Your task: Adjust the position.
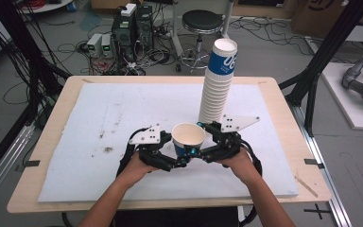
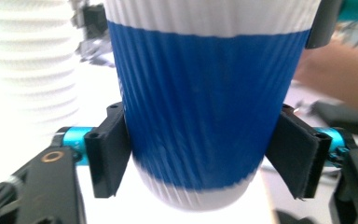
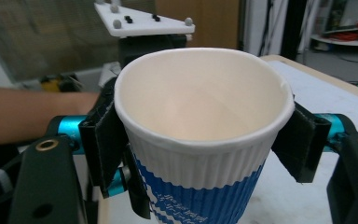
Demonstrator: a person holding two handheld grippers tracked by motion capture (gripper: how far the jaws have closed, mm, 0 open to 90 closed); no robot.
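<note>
Ribbed paper, white above a blue band, sits between both sets of my black jaws: one paper cup, upright and open-mouthed, held over the white foam sheet near my edge of the wooden table. My right gripper has its pads pressed just under the rolled rim, so it is clamped on the cup. My left gripper stands lower, around the blue band; its left pad touches the wall, but the right pad shows a sliver of gap, so I read it as let go. To do this handover well, I judge the right should keep a light squeeze that won't dent the rim, while the left draws straight back. Farther off stands the tall stack of matching ribbed cups, well clear.
</note>
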